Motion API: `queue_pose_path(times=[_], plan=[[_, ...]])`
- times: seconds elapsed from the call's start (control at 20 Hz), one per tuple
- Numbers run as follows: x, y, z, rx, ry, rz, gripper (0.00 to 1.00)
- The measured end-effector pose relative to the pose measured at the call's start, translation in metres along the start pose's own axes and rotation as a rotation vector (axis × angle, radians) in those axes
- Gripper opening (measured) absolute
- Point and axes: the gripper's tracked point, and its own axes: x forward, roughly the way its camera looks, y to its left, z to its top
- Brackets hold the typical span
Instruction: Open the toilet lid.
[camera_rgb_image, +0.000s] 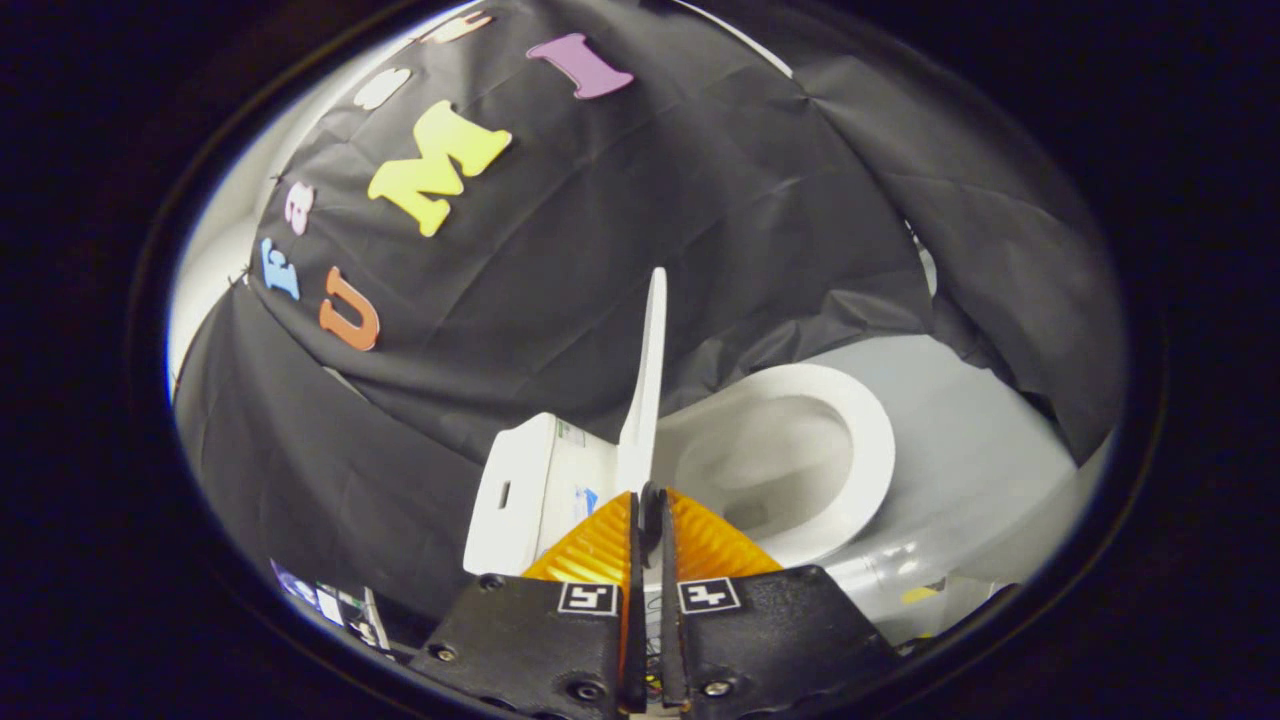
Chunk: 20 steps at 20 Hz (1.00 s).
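Observation:
The white toilet lid (648, 380) stands raised and shows edge-on, rising straight ahead of the fingers. My gripper (648, 497) is shut on the lid's near edge, one orange finger (600, 545) on each face of it. On one side of the lid lies the open seat and bowl (800, 450), with its hollow in plain sight. On the other side is the white tank and back part of the toilet (525, 490).
Black cloth (620, 230) hangs close behind and around the toilet. Grey floor (985, 440) spreads beyond the bowl. Some small papers or packets (335, 605) lie low beside the tank.

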Motion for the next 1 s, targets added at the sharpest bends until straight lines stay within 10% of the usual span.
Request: queue_pose_path(times=[1.0], plan=[[0.006, 0.110, -0.006, -0.285, -0.022, -0.090, 0.09]])
